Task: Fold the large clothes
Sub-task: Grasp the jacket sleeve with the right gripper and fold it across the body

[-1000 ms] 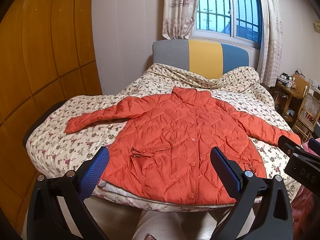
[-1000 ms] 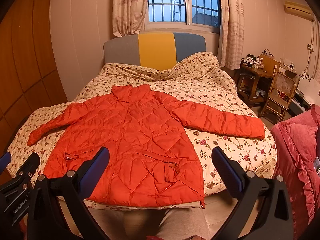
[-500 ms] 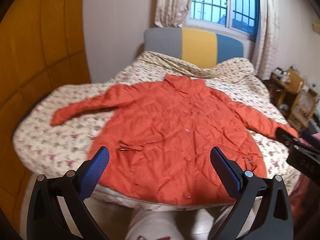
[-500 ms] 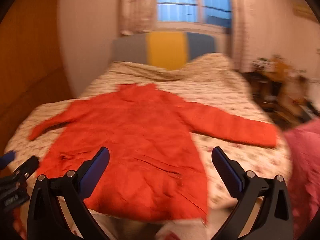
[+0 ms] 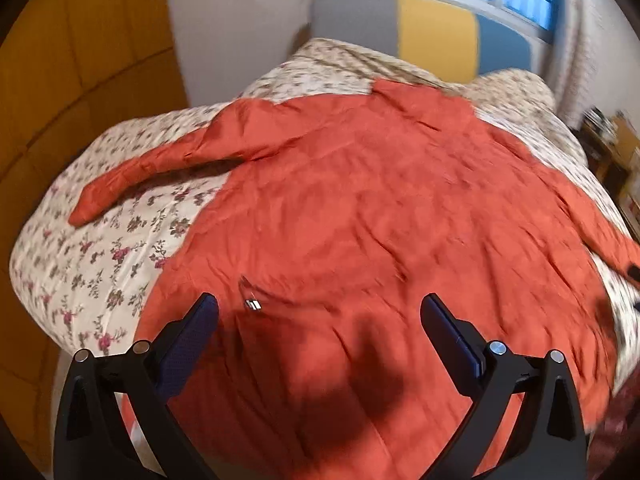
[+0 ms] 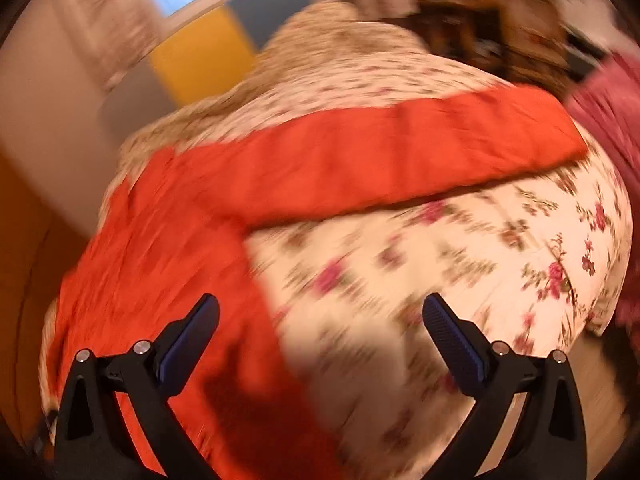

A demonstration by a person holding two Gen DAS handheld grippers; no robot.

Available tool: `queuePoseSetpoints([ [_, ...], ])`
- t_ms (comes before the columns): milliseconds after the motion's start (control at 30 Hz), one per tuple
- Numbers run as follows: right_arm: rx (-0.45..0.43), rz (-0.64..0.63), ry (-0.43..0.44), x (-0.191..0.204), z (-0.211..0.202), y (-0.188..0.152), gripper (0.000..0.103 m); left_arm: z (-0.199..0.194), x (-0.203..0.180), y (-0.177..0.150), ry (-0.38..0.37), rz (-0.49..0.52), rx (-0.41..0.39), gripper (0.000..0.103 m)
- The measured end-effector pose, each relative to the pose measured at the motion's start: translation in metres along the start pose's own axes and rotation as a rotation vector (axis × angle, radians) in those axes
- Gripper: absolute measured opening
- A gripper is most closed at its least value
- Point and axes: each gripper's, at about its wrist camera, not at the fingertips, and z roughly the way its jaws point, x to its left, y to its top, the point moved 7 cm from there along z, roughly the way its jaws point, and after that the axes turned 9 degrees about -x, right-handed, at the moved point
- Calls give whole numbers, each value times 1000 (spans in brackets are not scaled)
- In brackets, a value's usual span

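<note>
An orange quilted jacket [image 5: 360, 220] lies spread flat, front up, on the floral bed cover [image 5: 120, 264], sleeves out to both sides. My left gripper [image 5: 318, 320] is open and empty, hovering over the jacket's lower front near a pocket buckle [image 5: 253, 304]. In the blurred right wrist view, the jacket's right sleeve [image 6: 400, 152] stretches across the bed cover [image 6: 460, 248]. My right gripper [image 6: 320, 320] is open and empty above the bed cover, just below that sleeve and beside the jacket's body [image 6: 160, 240].
A grey, yellow and blue headboard [image 5: 432, 32] stands at the far end under a window. Orange wooden wardrobe panels [image 5: 80, 60] line the left side. A pink quilt [image 6: 608, 112] and a cluttered desk [image 6: 500, 20] are to the right of the bed.
Both grippers have moved forward and down toward the bed. The left is now close over the jacket's lower front; the right has swung right toward the right sleeve. Both stay open.
</note>
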Motion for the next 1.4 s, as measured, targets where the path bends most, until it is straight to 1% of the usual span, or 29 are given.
queuePoseSetpoints([
  [67, -25, 73, -36, -23, 16, 16, 87, 15, 7, 9, 5, -30, -15, 100],
  [167, -57, 173, -68, -49, 32, 34, 78, 36, 19, 23, 64, -40, -46, 100],
  [233, -80, 228, -91, -59, 39, 41, 73, 51, 26, 29, 88, -41, -45, 100],
  [333, -130, 293, -97, -72, 45, 56, 69, 75, 40, 38, 121, -59, -31, 100],
  [400, -157, 336, -109, -81, 47, 64, 67, 89, 50, 43, 122, -88, -27, 100],
  [533, -202, 431, -123, -99, 50, 74, 60, 110, 65, 47, 183, -69, -34, 100],
  [600, -228, 464, -136, -108, 50, 79, 54, 120, 70, 43, 177, -67, -27, 100],
  [633, -237, 472, -145, -112, 50, 82, 47, 123, 71, 40, 171, -72, -22, 100],
  [667, -240, 474, -153, -114, 52, 84, 36, 128, 72, 35, 160, -82, -15, 100],
  [700, -234, 472, -162, -115, 55, 86, 31, 131, 73, 31, 152, -91, -14, 100],
  [733, -231, 462, -170, -114, 57, 88, 24, 132, 72, 29, 147, -98, -14, 100],
  [767, -240, 442, -177, -111, 58, 92, 18, 134, 74, 27, 136, -111, -10, 100],
  [833, -268, 382, -196, -102, 57, 99, 11, 137, 78, 24, 110, -145, 2, 100],
  [900, -317, 293, -212, -82, 52, 109, 10, 140, 80, 21, 93, -173, 5, 100],
  [967, -374, 185, -216, -54, 46, 117, 10, 141, 80, 21, 91, -178, 6, 100],
  [1100, -447, -11, -179, 9, 37, 121, 9, 142, 77, 20, 100, -170, 0, 100],
  [1267, -505, -221, -117, 93, 41, 109, 9, 142, 76, 20, 105, -169, -8, 100],
  [1367, -536, -423, -70, 153, 47, 86, 9, 142, 77, 20, 107, -168, -11, 100],
  [1400, -554, -516, -48, 177, 48, 75, 9, 141, 78, 20, 107, -168, -11, 100],
])
